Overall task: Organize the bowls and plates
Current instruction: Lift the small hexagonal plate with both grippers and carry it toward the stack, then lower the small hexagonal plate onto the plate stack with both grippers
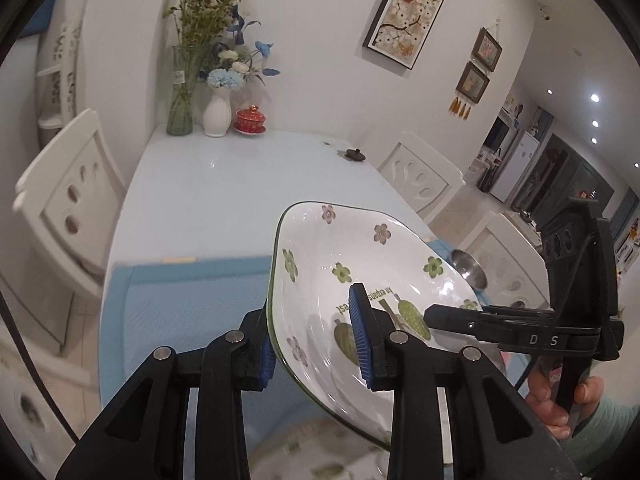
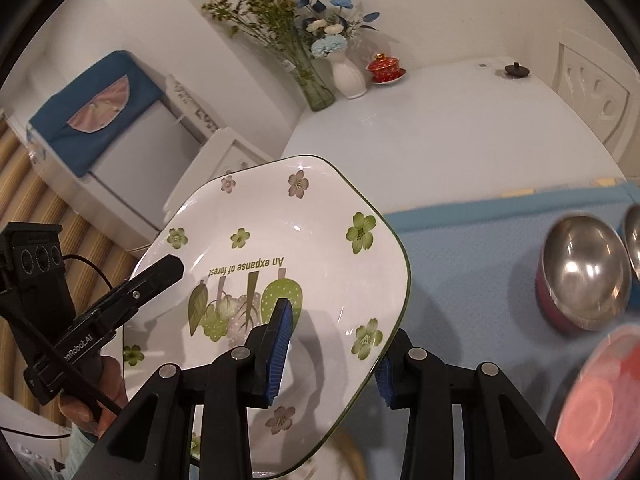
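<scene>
Plate [image 2: 276, 240] aloft, one rim pinched on each side, above the blue mat [image 2: 472, 248]!

Left hand-held gripper [image 1: 316, 344] clamps its left rim, right hand-held gripper [image 2: 332, 348] its right rim; best kept level, both hands travelling together so neither edge slips. Right of the plate: two steel bowls [image 2: 580, 268] on the mat, one pink dish [image 2: 600, 400]; more flowered crockery lies below, uncountable.
</scene>
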`<control>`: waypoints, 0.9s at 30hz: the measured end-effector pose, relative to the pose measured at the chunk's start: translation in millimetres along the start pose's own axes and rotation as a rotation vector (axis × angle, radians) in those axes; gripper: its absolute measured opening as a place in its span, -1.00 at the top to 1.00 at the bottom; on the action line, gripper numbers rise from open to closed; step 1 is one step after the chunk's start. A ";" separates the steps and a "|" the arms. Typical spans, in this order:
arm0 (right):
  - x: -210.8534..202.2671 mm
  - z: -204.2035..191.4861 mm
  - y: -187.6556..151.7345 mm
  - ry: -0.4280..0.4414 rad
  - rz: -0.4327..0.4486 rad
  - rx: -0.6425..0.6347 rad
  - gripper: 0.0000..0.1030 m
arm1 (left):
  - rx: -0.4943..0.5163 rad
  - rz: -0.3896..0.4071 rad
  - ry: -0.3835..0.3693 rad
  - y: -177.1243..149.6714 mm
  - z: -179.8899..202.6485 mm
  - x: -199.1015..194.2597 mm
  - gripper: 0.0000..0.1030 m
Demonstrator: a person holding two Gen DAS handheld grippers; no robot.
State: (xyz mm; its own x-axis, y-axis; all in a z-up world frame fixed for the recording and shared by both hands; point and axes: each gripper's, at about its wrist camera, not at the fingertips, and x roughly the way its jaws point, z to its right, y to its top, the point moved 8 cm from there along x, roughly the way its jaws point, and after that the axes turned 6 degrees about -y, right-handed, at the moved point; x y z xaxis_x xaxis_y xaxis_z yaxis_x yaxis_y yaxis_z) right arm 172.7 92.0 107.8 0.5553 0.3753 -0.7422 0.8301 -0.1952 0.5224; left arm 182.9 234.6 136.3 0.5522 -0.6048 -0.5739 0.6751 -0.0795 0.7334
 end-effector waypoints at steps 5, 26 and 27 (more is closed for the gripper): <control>-28.0 -11.9 -47.3 -0.015 -0.026 0.011 0.29 | -0.014 -0.035 0.014 -43.6 17.9 -30.8 0.46; 16.8 -26.7 -229.3 -0.068 -0.319 -0.073 0.29 | -0.167 -0.280 0.037 -222.0 -9.1 -55.4 0.46; 19.6 -25.8 -231.4 -0.074 -0.325 -0.077 0.29 | -0.176 -0.284 0.032 -224.6 -10.4 -53.2 0.46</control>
State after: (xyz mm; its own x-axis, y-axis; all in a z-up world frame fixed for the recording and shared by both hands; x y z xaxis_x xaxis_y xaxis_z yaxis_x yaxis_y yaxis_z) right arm -9.8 167.9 -16.8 0.2668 0.3391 -0.9021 0.9595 -0.0060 0.2815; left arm 6.9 292.8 -1.7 0.3432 -0.5531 -0.7592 0.8768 -0.1012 0.4701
